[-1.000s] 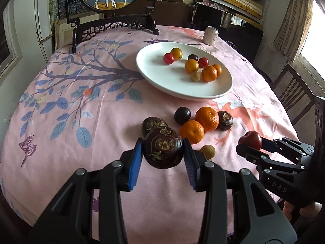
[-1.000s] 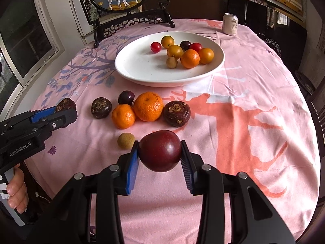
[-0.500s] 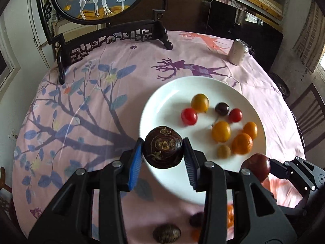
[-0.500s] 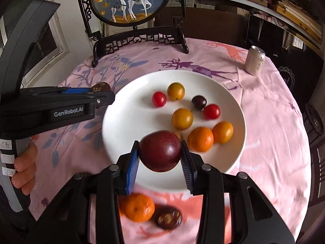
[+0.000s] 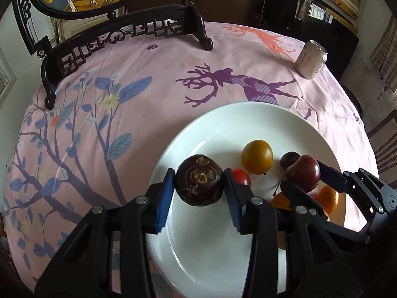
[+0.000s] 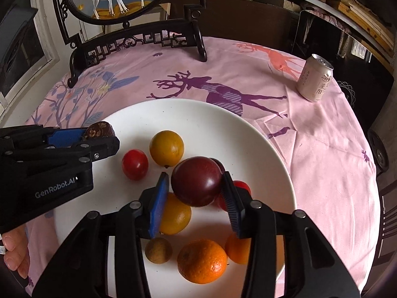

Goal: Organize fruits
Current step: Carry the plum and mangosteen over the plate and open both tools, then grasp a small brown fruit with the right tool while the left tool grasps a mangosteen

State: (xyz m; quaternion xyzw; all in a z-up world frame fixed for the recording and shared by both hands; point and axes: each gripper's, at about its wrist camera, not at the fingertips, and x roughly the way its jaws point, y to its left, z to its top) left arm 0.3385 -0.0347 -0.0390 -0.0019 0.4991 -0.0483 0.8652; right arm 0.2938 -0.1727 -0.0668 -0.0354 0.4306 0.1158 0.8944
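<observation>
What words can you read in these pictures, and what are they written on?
"GenRobot.AI": white letters on the black side of the left gripper, seen from the right wrist camera.
Chinese characters on the pale drink can: too small and slanted to read with certainty.
A scrap of label beside the hand at the picture's left edge: too little shows to read.
No other writing shows.

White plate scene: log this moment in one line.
left hand-held gripper: shut on water chestnut | right hand-held gripper: shut on plum | both over white plate
</observation>
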